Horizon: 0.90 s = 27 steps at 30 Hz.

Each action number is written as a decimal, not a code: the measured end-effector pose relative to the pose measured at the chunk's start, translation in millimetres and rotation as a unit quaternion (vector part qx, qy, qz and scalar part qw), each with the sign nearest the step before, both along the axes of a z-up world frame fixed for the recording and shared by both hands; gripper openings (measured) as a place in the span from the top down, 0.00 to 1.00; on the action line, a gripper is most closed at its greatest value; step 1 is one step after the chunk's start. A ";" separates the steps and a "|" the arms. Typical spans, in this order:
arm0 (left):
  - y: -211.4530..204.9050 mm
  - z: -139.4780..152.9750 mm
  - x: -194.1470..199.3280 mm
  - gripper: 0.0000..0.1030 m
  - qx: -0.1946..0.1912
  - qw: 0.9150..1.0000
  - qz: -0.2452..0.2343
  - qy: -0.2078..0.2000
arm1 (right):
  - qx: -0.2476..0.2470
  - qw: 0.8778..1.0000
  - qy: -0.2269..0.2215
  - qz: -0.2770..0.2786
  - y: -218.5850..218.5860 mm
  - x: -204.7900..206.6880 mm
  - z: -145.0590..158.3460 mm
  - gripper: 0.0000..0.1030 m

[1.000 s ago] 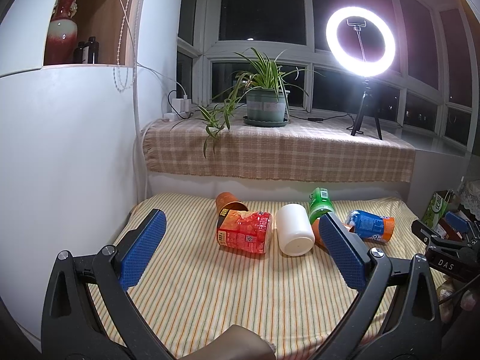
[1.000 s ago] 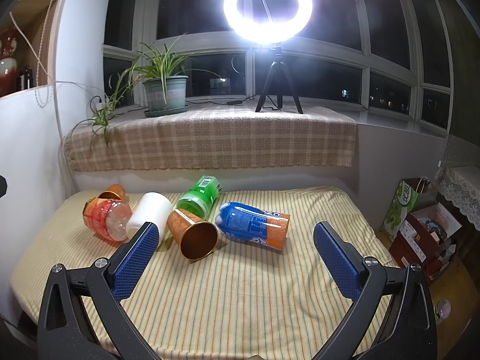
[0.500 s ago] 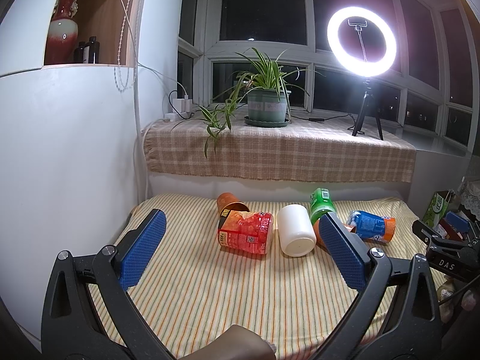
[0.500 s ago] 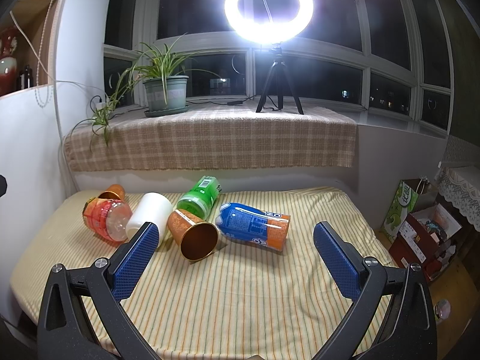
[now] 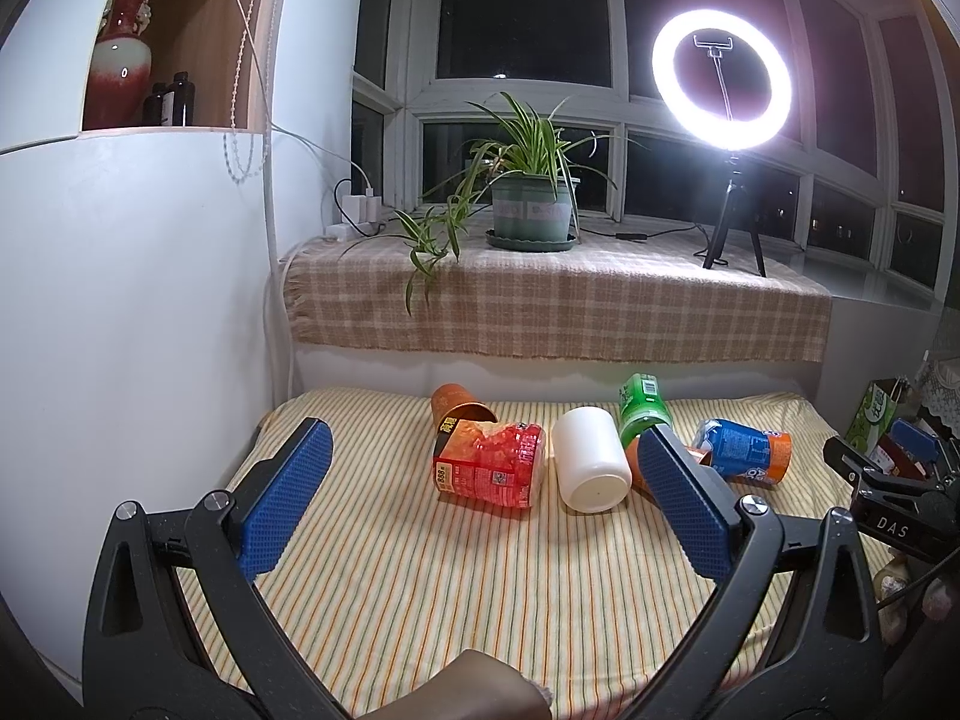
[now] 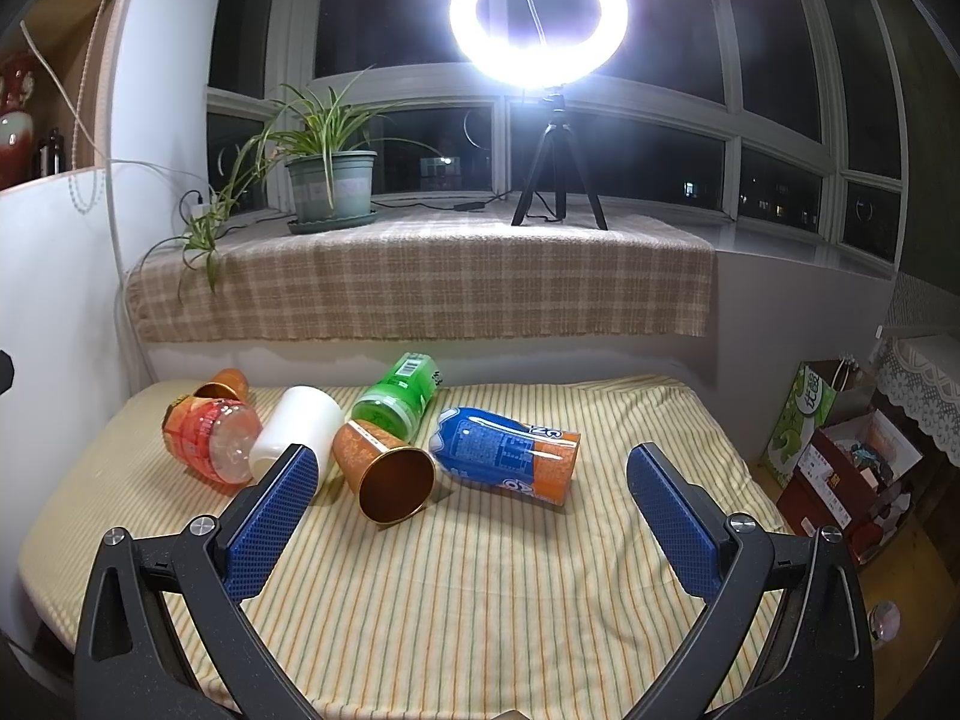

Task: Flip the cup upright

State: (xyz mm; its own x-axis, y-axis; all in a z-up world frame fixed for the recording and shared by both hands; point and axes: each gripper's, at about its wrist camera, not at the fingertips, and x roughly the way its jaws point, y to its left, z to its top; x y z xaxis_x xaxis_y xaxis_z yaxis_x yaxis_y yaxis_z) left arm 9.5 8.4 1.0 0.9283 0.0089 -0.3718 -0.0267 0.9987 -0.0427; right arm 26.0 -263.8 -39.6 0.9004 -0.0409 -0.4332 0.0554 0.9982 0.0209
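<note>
Several cups lie on their sides on the striped tablecloth point(image 5: 456, 570). In the left wrist view a red cup point(image 5: 489, 471), a white cup point(image 5: 591, 468), a small orange cup point(image 5: 459, 405), a green cup point(image 5: 643, 408) and a blue-and-orange cup point(image 5: 741, 459) show. In the right wrist view an orange cup point(image 6: 384, 471) with a gold inside lies mouth toward me, beside the white cup point(image 6: 297, 426), green cup point(image 6: 399, 396), blue-and-orange cup point(image 6: 507, 456) and red cup point(image 6: 210, 438). My left gripper point(image 5: 480, 498) is open and empty, short of the cups. My right gripper point(image 6: 471, 510) is open and empty.
A checked cloth covers the window ledge point(image 6: 420, 282), which bears a potted plant point(image 6: 330, 186) and a ring light on a tripod point(image 6: 540, 18). A white cabinet point(image 5: 120, 300) stands at the left. Boxes point(image 6: 852, 456) sit on the floor beyond the table's right edge.
Both views have barely shifted. The cups have not moved and both grippers stay open.
</note>
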 end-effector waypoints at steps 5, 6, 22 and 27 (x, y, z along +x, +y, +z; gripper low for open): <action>-0.7 -1.2 2.7 0.00 0.000 1.000 -0.001 0.003 | 0.001 1.000 0.002 -0.001 -0.8 0.1 -0.8 0.01; -8.8 -2.4 1.9 0.00 0.001 1.000 -0.002 0.004 | 0.001 1.000 0.003 -0.001 -1.3 0.9 -1.2 0.01; -2.7 -24.9 22.2 0.00 0.000 0.999 0.000 0.041 | -0.001 0.999 0.025 0.021 -2.2 46.9 -8.9 0.01; 2.9 -37.0 28.8 0.00 -0.001 0.998 0.005 0.062 | 0.021 0.997 0.053 0.046 -6.7 88.4 -11.3 0.01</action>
